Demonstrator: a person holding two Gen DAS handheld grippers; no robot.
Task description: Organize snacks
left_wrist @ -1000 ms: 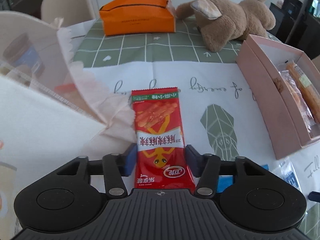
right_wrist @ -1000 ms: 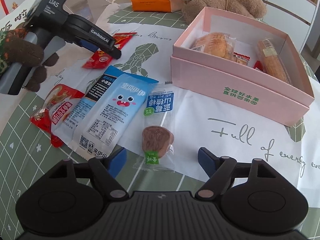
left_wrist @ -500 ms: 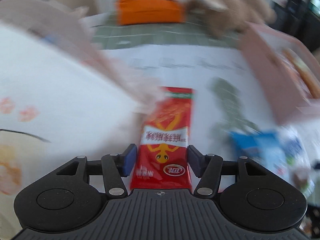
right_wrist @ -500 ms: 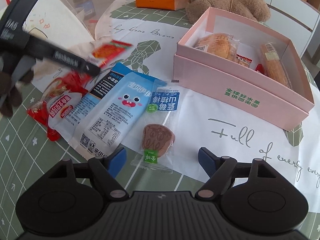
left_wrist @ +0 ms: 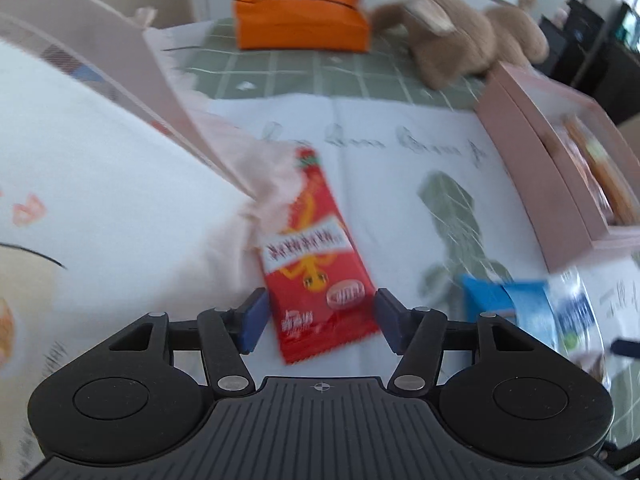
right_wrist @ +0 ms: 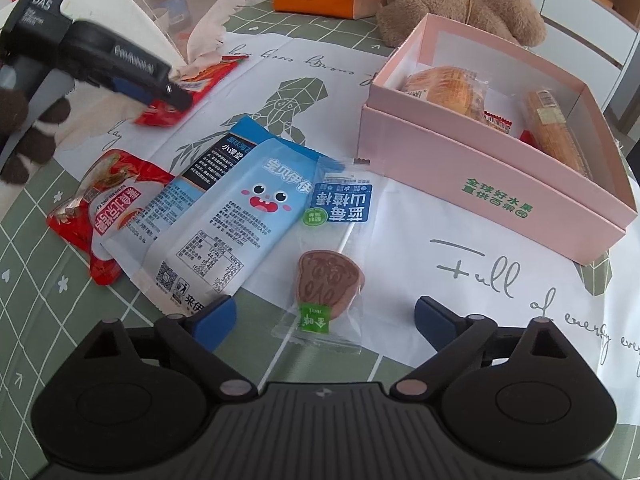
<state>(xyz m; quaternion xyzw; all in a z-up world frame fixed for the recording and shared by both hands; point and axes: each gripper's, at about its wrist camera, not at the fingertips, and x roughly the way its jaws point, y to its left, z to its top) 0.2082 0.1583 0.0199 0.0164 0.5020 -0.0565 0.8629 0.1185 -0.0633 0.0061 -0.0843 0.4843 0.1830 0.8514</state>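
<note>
Mid-pickup on the red snack packet (left_wrist: 316, 264), lying tilted on the white cloth at far left between the spread, seemingly not yet touching fingers of the left gripper (left_wrist: 318, 320); next, pinching it and carrying it right to the pink box (right_wrist: 496, 176), while the right gripper (right_wrist: 324, 316) hovers wide open over the near clear-wrapped cookie (right_wrist: 330, 280).
</note>
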